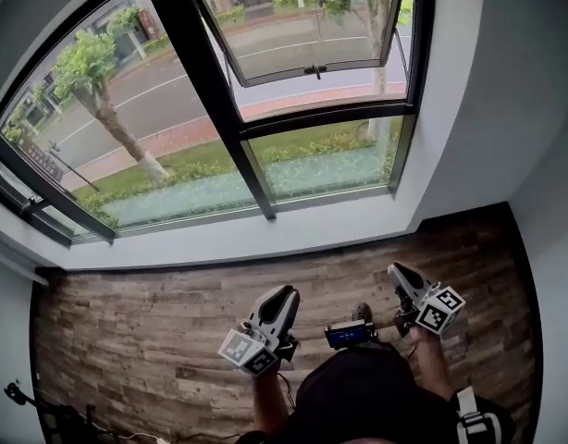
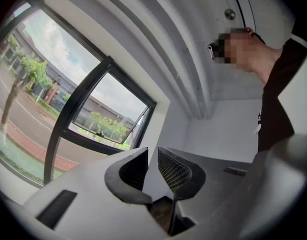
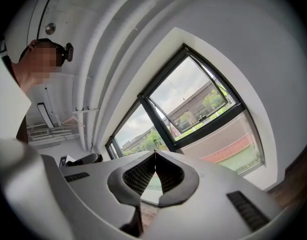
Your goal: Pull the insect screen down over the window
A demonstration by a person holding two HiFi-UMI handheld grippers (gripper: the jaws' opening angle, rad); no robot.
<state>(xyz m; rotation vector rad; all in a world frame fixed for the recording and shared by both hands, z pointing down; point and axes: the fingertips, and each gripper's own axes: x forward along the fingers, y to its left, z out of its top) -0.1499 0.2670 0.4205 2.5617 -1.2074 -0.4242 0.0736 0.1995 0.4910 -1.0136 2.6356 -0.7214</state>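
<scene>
The window (image 1: 210,72) has a black frame, with a large pane at the left and a top-hung sash (image 1: 312,67) swung outward at the upper right. I cannot make out an insect screen in any view. My left gripper (image 1: 286,291) is held low over the floor, well short of the window. In the left gripper view its jaws (image 2: 153,156) stand a little apart with nothing between them. My right gripper (image 1: 393,269) is beside it to the right, also away from the window. In the right gripper view its tips (image 3: 155,154) meet, and it holds nothing.
A wood-plank floor (image 1: 154,322) runs up to the white wall strip (image 1: 265,239) under the window. A white wall (image 1: 506,109) closes the right side. A small device with a blue screen (image 1: 344,333) sits at the person's chest. Dark gear on a stand (image 1: 25,400) is at the lower left.
</scene>
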